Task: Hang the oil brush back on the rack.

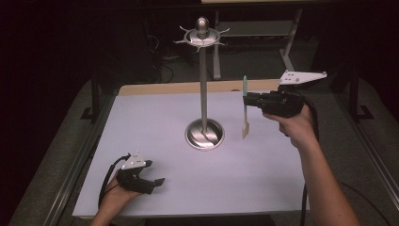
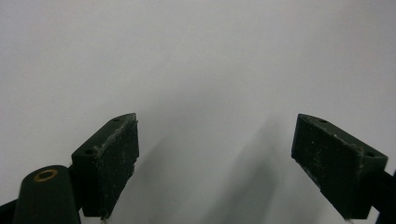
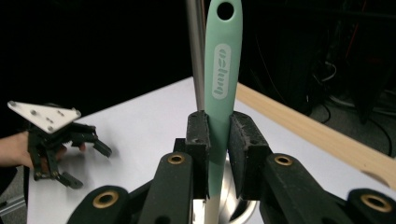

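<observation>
Holding: right gripper [image 3: 219, 140] clamped on the mint-green spatula [image 3: 223, 74], mid-handle, handle upright, blade hanging below the jaws.
Hang hole: at the handle top, above the jaws and left free, likely so it can go over a hook.
Utensil stand [image 1: 203, 84]: just behind the spatula in the right gripper view; hook ring [image 1: 202, 36] higher than the hole.
Left gripper [image 1: 149, 181]: jaws apart, empty, low over the white table [image 1: 263, 179], well clear of the stand.
Next: probably lift, then hook on.

The spatula's [image 3: 223, 79] lower end is hidden behind the fingers [image 3: 198, 140].
</observation>
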The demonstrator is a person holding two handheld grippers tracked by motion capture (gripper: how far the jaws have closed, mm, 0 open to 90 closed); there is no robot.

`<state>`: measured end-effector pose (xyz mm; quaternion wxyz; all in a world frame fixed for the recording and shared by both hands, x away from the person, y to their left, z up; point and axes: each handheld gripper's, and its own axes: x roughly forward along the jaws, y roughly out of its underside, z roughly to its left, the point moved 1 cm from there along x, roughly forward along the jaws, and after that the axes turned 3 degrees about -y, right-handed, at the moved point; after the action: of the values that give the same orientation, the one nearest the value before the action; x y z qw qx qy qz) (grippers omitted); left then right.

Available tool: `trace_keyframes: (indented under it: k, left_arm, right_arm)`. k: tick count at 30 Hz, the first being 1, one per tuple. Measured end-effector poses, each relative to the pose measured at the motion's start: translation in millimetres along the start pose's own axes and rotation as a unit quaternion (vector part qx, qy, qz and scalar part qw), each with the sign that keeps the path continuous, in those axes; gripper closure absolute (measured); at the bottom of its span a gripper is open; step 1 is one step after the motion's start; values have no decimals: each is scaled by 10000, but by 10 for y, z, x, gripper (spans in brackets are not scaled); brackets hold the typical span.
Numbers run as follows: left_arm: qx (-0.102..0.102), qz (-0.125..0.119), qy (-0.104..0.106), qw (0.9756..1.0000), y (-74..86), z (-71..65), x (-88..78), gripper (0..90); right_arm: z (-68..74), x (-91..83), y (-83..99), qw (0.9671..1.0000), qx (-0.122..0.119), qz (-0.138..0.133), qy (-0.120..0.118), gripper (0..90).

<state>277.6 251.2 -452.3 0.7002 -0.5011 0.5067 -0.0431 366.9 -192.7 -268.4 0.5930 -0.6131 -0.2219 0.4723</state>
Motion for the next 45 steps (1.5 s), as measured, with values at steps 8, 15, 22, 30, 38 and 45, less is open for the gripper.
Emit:
trace_keyframes:
  k: [8,15,22,30,38,45]
  left_arm:
    - [17,20,-1,10000,0,4,-10,146]
    - [22,22,6,10000,0,3,-14,146]
    - [-7,16,12,10000,0,-4,-9,146]
    - [24,46,17,10000,2,2,-16,146]
    - [-29,-1,18,10000,6,0,-18,146]
    - [-30,2,20,10000,6,0,-18,146]
  right_arm:
    - [109,-12,-301,9997,-209,-132,-26,782]
    - [193,-10,-518,9990,-354,-252,-97,783]
    - [224,24,-695,9984,-471,-306,-115,783]
    - [208,68,-814,9981,-488,-339,-132,782]
    - [215,133,-873,9982,-518,-270,-154,782]
    - [218,162,-897,9981,-549,-233,-155,782]
